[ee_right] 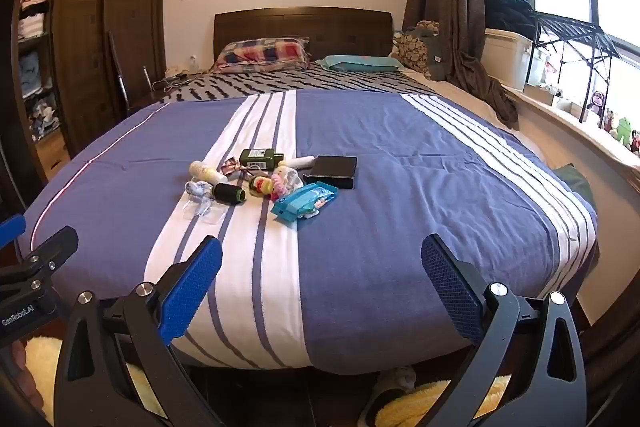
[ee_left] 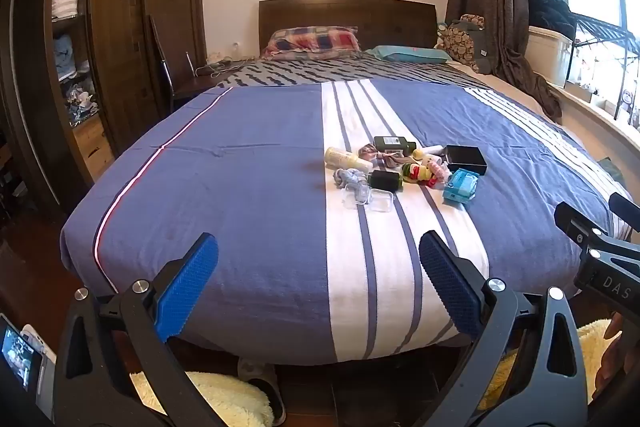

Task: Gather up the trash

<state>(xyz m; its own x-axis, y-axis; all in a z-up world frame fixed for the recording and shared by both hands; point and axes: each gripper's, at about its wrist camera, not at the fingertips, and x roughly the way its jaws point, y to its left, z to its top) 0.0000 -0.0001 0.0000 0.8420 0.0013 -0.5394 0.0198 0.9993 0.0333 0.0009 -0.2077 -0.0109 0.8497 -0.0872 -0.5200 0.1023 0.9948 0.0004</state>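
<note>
A small pile of items lies mid-bed on the blue and white striped cover (ee_left: 248, 187): a dark green bottle (ee_left: 394, 144), a cream bottle (ee_left: 346, 160), a black box (ee_left: 466, 159), a blue tissue pack (ee_left: 461, 186), a black thread spool (ee_left: 385, 180), clear plastic containers (ee_left: 368, 198) and colourful hair ties (ee_left: 420, 173). The right wrist view shows the same pile, with the tissue pack (ee_right: 304, 203) and black box (ee_right: 332, 171). My left gripper (ee_left: 318, 291) and right gripper (ee_right: 322, 293) are both open and empty, held off the foot of the bed, well short of the pile.
A dark wooden wardrobe (ee_left: 116, 27) stands left, with open shelves of clothes. A headboard and pillows (ee_left: 316, 41) are at the far end. A window sill (ee_right: 580, 123) with toys and a rack runs along the right. Slippers and a yellow rug (ee_left: 224, 399) lie on the floor below.
</note>
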